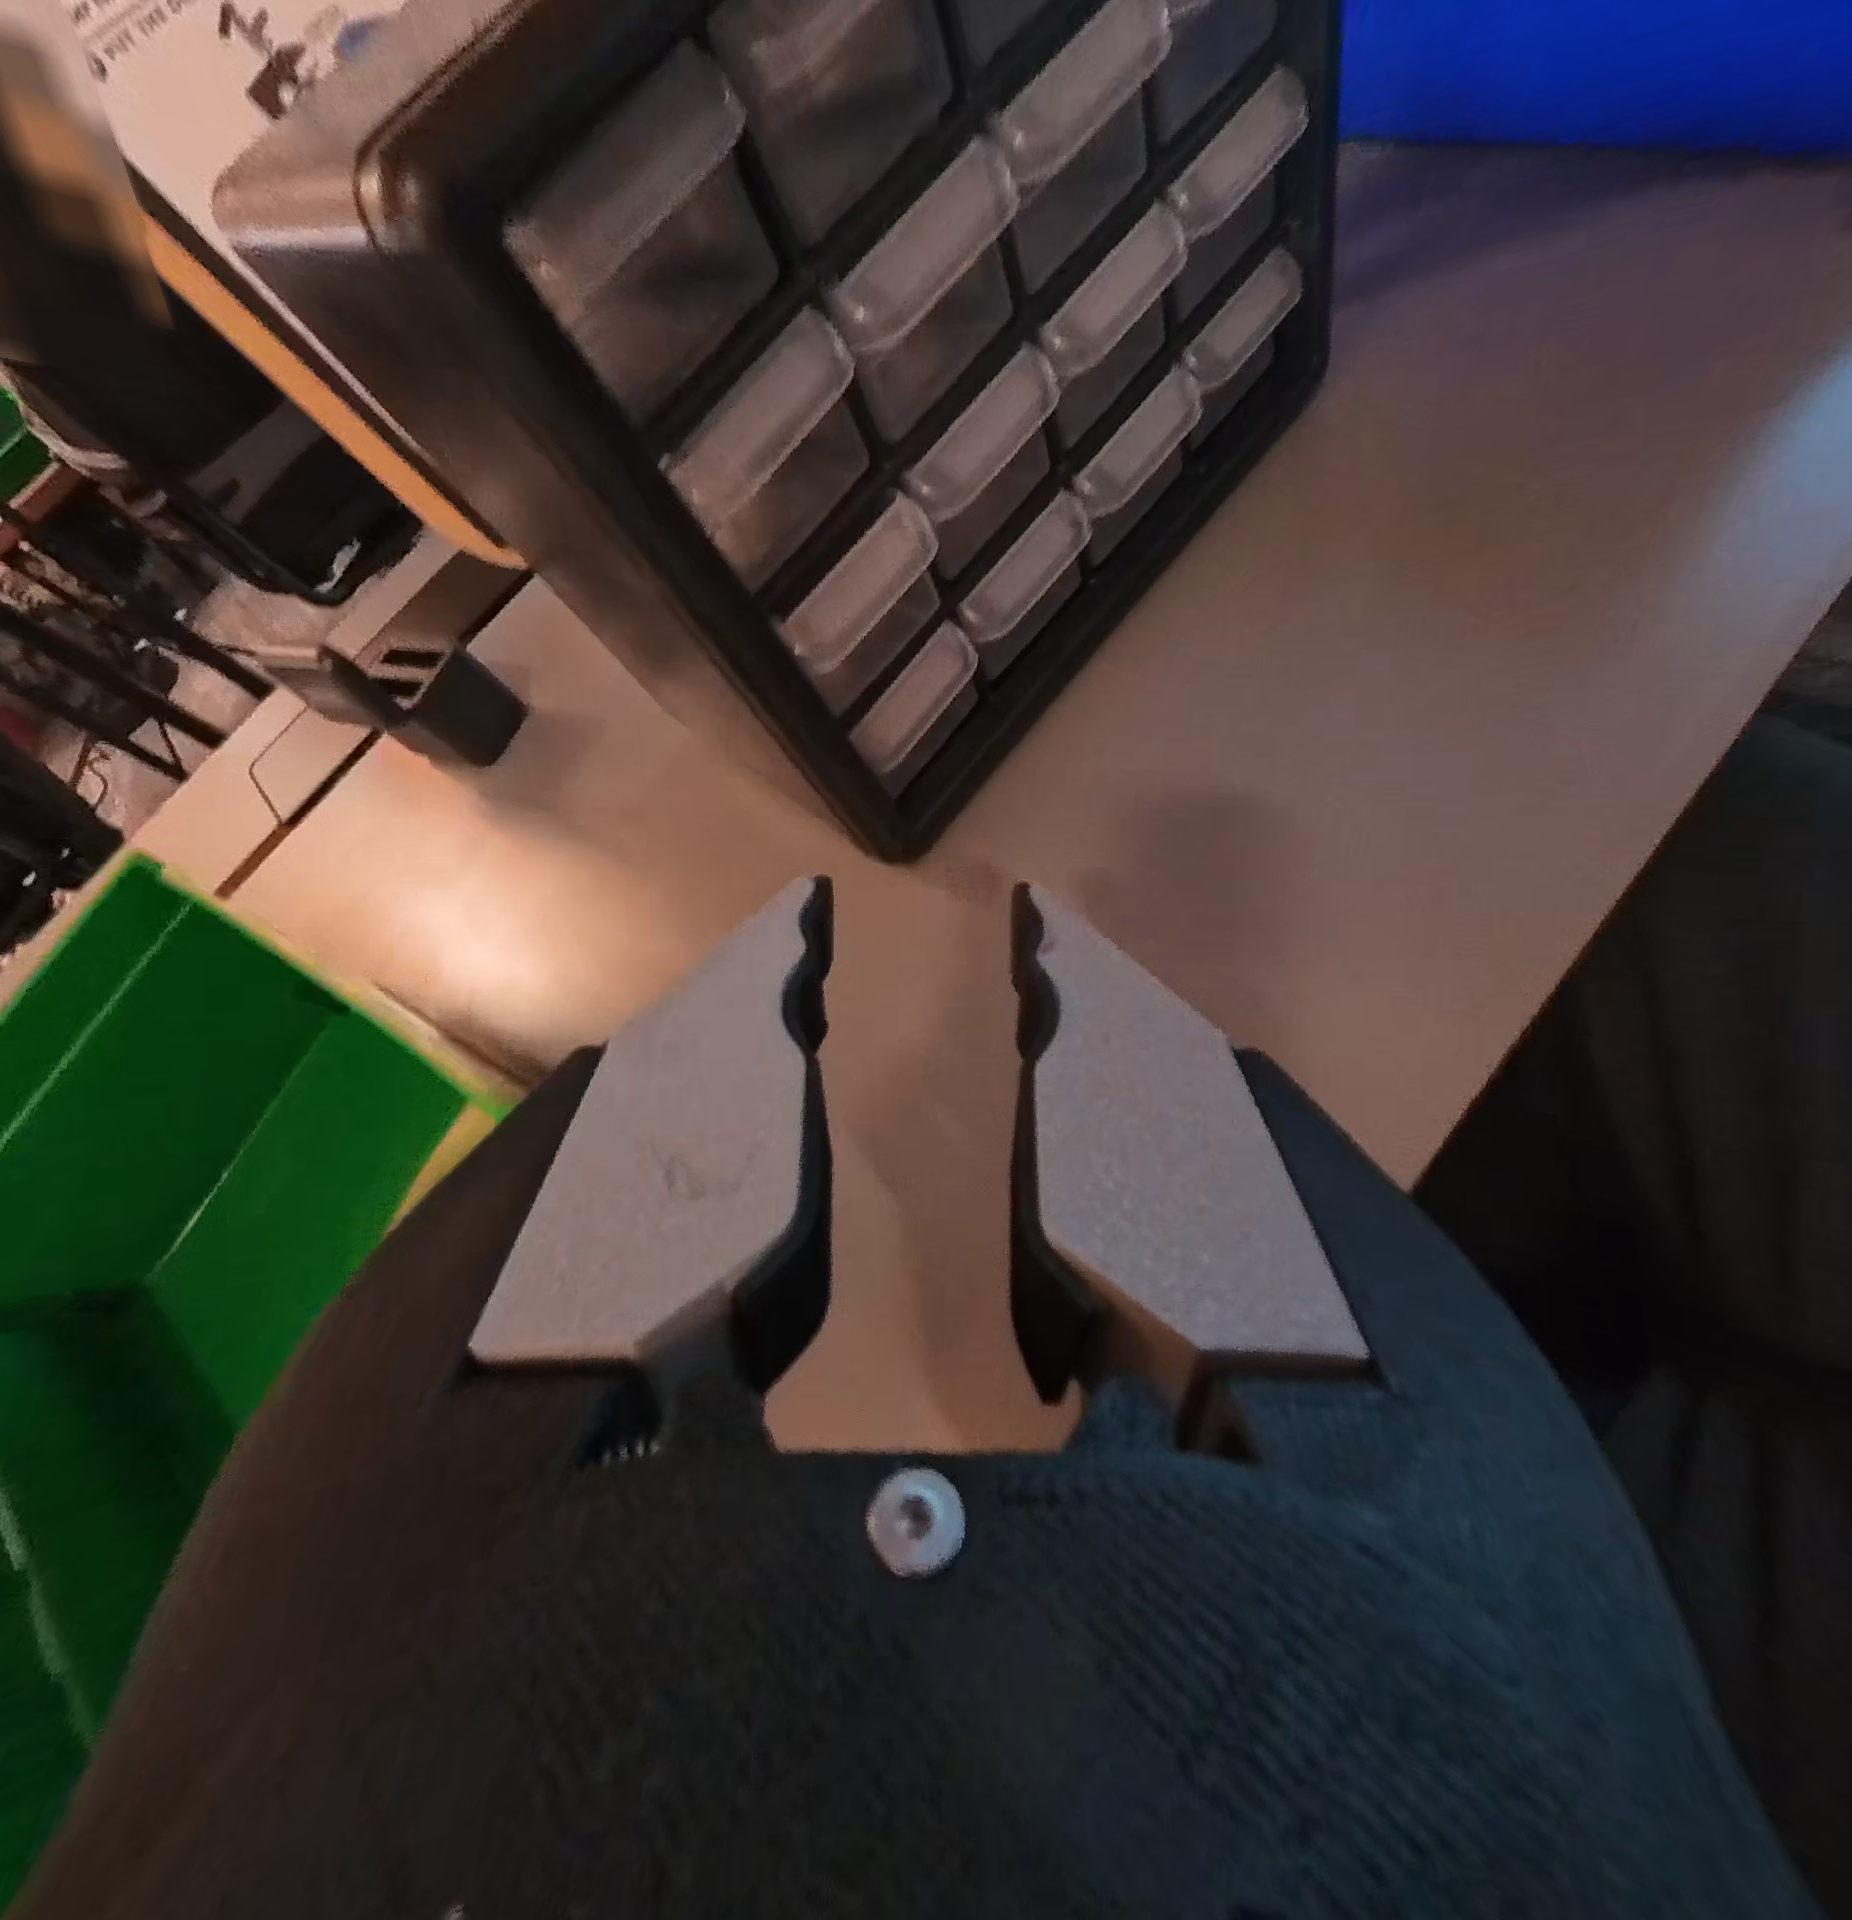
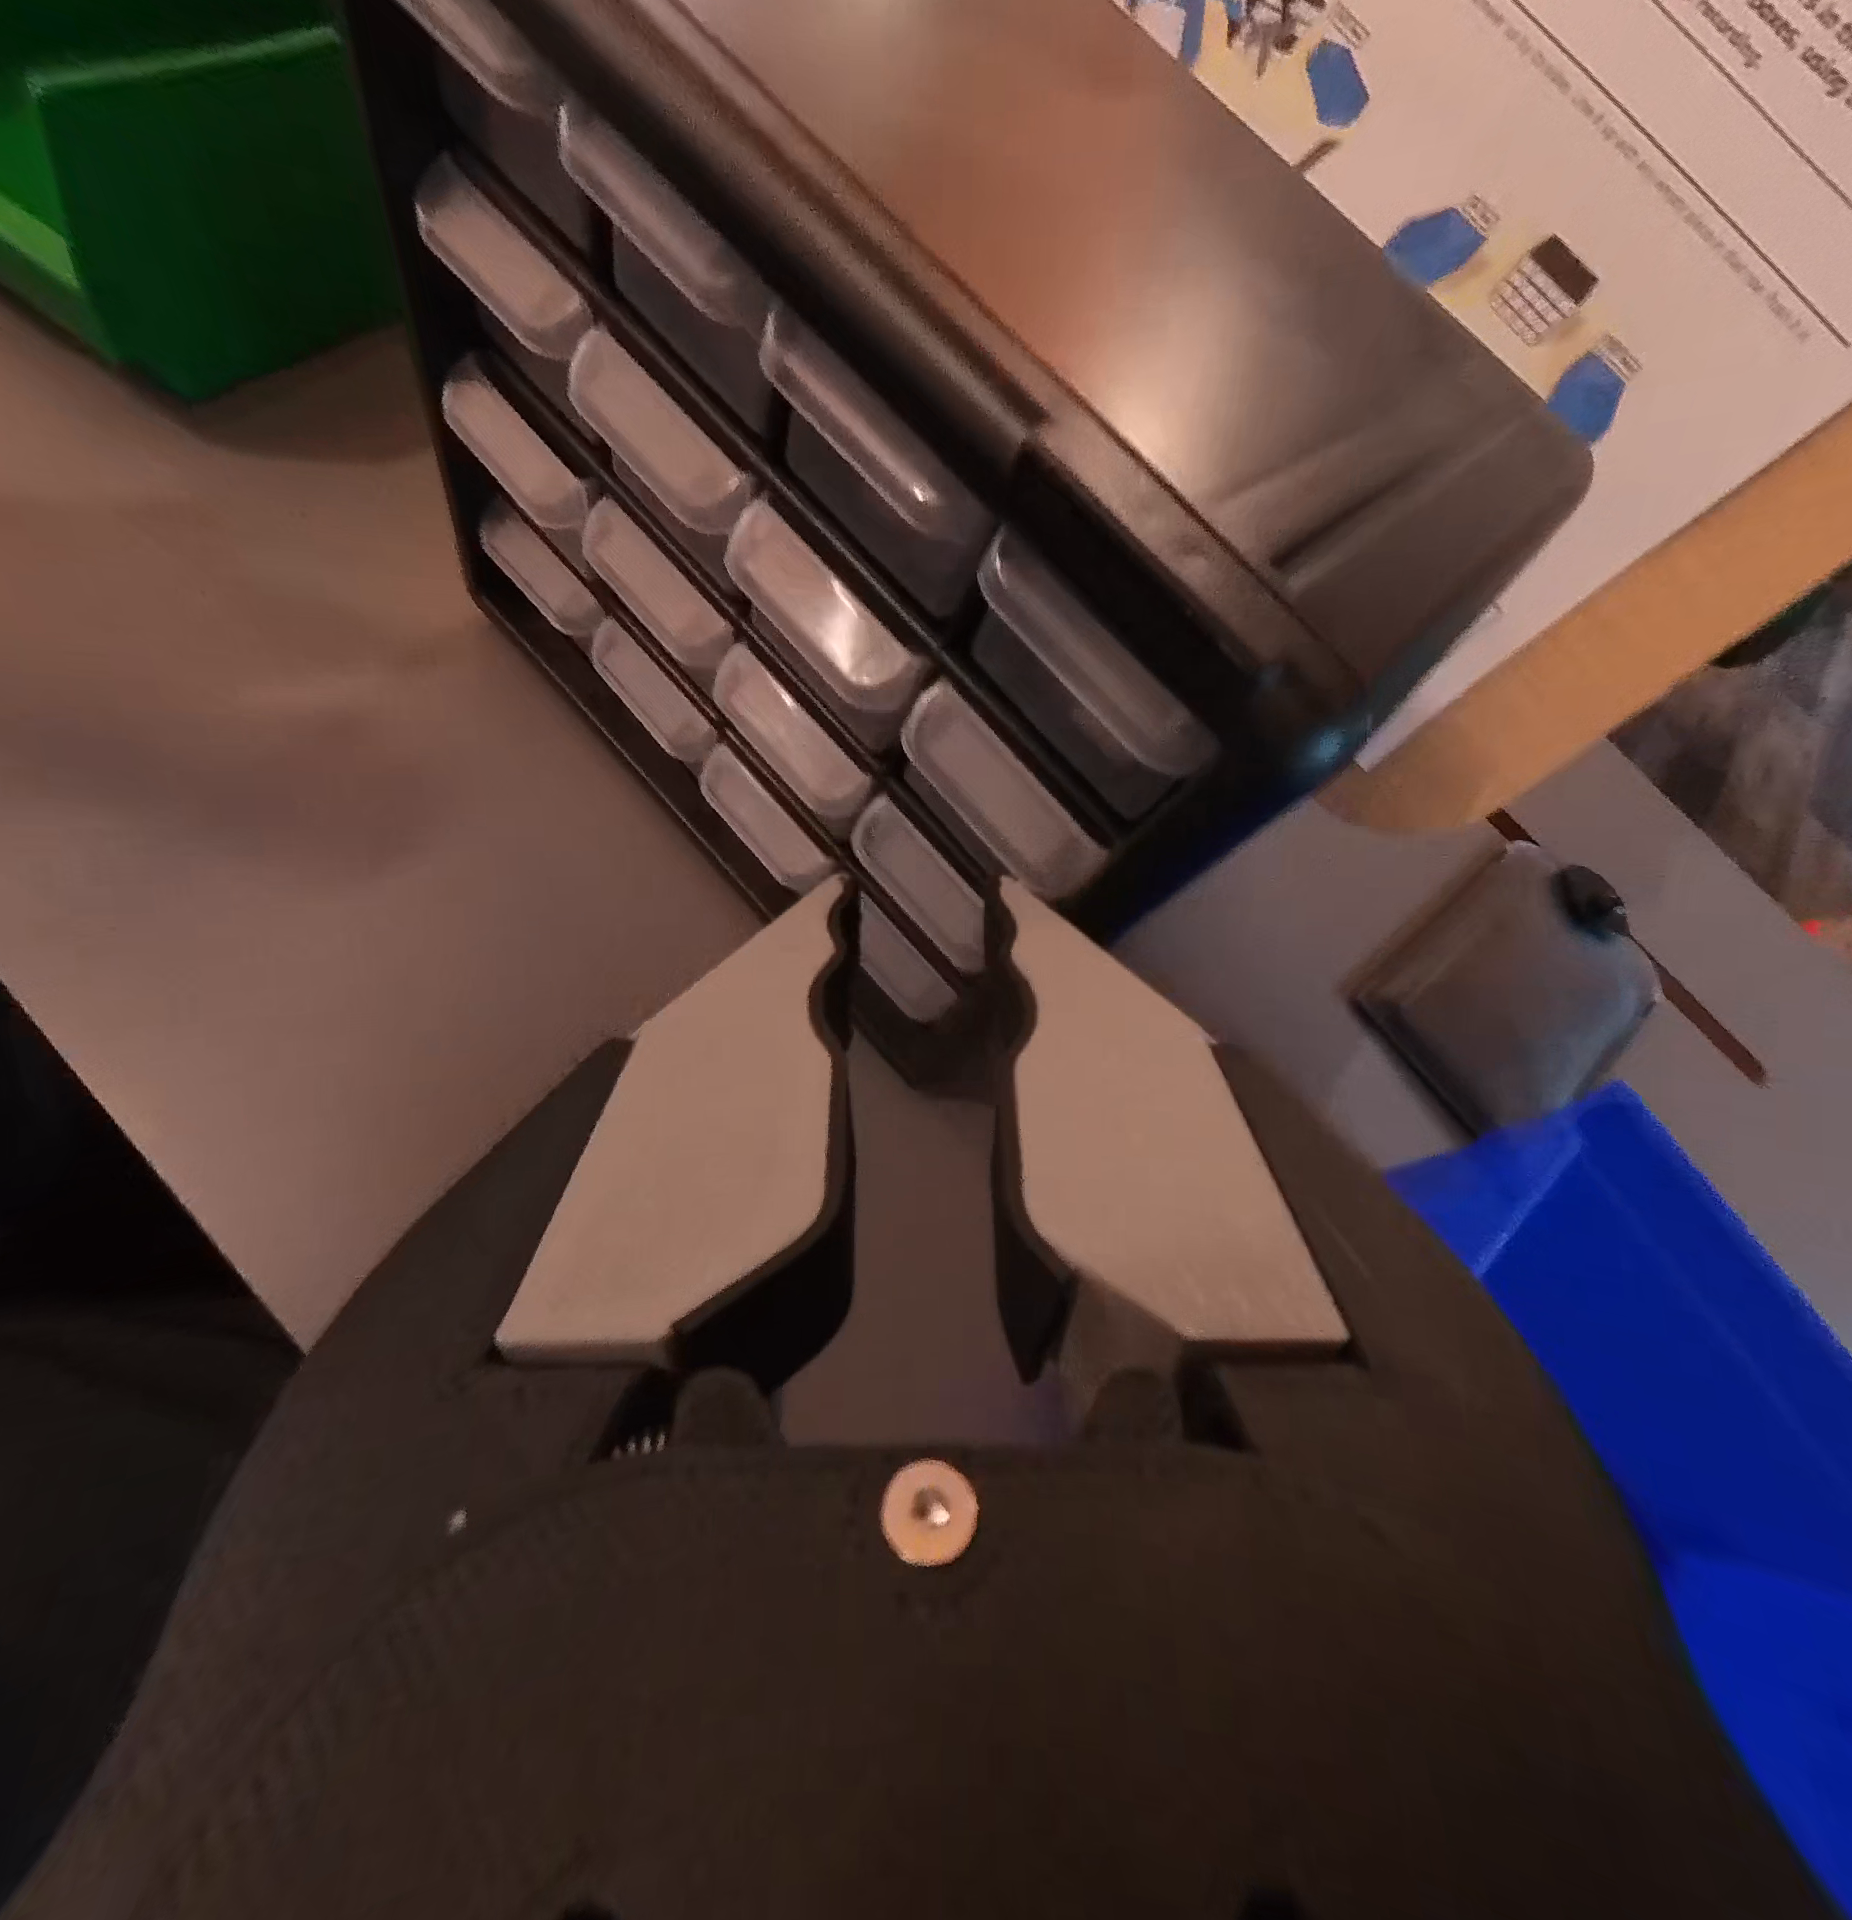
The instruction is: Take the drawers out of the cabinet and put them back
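A black cabinet (image 1: 465, 343) with several rows of clear drawers stands on a tan table (image 1: 1317, 779). All drawers that show sit pushed in. My left gripper (image 1: 922, 904) is open and empty, just short of the cabinet's lower front corner. In the right wrist view the cabinet (image 2: 1109, 312) fills the middle. My right gripper (image 2: 924, 899) is open, and its tips straddle the lowest drawer (image 2: 906, 966) of the nearest column. I cannot tell whether the fingers touch that drawer.
A green bin (image 1: 174, 1091) stands left of the cabinet and also shows in the right wrist view (image 2: 205, 239). A blue bin (image 2: 1680, 1351) stands on the right. A printed sheet on a board (image 2: 1524, 156) lies behind the cabinet. The table edge (image 1: 1587, 935) runs close on the right.
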Demonstrator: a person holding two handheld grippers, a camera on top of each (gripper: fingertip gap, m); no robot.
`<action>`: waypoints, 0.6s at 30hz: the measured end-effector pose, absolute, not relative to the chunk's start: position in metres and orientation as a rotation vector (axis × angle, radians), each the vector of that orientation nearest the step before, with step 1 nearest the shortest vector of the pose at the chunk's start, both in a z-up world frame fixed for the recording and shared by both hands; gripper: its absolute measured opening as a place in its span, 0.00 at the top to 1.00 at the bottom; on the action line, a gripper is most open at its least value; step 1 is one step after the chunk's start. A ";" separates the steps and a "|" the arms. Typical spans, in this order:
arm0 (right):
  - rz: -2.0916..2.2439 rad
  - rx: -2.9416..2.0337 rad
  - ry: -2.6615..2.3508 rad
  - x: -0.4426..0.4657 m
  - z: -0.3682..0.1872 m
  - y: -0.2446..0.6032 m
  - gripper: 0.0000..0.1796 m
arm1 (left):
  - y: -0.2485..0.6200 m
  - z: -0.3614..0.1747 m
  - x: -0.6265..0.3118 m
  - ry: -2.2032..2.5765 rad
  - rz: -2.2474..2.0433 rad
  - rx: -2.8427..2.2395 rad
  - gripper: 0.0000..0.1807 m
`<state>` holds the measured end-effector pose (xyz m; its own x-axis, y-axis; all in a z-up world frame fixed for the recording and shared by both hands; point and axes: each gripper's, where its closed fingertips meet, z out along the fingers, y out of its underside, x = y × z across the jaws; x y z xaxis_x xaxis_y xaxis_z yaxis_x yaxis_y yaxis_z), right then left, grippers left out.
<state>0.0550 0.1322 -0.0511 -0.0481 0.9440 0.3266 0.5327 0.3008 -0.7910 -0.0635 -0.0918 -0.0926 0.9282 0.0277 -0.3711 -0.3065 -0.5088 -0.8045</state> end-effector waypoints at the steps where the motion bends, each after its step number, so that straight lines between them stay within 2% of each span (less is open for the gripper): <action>1: 0.556 -1.351 -1.699 0.062 -0.052 0.135 0.88 | -0.087 -0.091 -0.061 0.213 0.408 -2.061 0.82; 8: 0.334 -1.342 -1.572 0.125 -0.042 0.156 0.97 | -0.042 -0.084 -0.040 0.337 0.333 -2.012 0.83; 18: 0.228 -1.473 -1.411 0.208 -0.040 0.181 0.95 | 0.008 -0.074 0.000 0.489 0.316 -1.942 0.82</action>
